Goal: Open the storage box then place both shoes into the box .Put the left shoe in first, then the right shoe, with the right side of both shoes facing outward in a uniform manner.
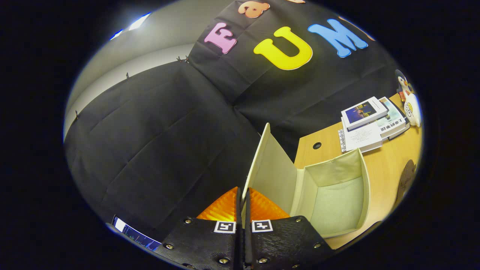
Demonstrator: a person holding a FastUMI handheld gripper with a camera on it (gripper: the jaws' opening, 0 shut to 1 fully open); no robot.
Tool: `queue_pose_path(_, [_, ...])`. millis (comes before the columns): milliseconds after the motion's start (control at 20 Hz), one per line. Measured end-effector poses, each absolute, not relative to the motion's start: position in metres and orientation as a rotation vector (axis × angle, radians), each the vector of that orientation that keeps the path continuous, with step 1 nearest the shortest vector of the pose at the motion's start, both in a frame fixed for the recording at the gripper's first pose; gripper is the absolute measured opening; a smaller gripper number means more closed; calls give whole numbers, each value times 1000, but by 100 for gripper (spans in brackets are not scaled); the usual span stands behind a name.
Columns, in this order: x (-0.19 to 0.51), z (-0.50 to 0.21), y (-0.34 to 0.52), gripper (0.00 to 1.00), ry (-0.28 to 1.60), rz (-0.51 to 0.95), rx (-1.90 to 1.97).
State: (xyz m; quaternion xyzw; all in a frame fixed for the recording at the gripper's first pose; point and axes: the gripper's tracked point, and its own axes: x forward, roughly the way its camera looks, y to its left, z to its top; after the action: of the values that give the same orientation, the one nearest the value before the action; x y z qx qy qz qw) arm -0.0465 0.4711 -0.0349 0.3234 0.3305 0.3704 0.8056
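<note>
Pinching the lid (270,165) of the storage box (363,187) at its free edge, I have the gripper (243,204) clenched on the thin panel, both fingers pressed flat against it. The lid stands nearly upright, hinged off the box's near wall, and the box interior beyond looks empty. My judgement: I should swing the lid on over in an arc about its hinge, not pull straight, so the light box doesn't slide on the table (382,165). Books (369,122) and a plush toy (410,103) sit farther back.
</note>
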Motion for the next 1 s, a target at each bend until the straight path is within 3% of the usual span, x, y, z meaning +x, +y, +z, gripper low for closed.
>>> queue_pose_path(300, [-60, -39, 515, 1, 726, 859, 610])
queue_pose_path(350, [-60, -37, 519, 9, 721, 864, 582])
queue_pose_path(450, [-62, -35, 523, 12, 694, 887, 537])
queue_pose_path(500, [-62, -31, 524, 21, 677, 901, 519])
queue_pose_path(650, [-57, -22, 512, 80, 608, 915, 466])
queue_pose_path(700, [-53, -22, 505, 93, 594, 912, 453])
queue_pose_path(750, [-50, -25, 499, 97, 591, 906, 448])
queue_pose_path(1000, [-25, -34, 445, 97, 553, 837, 402])
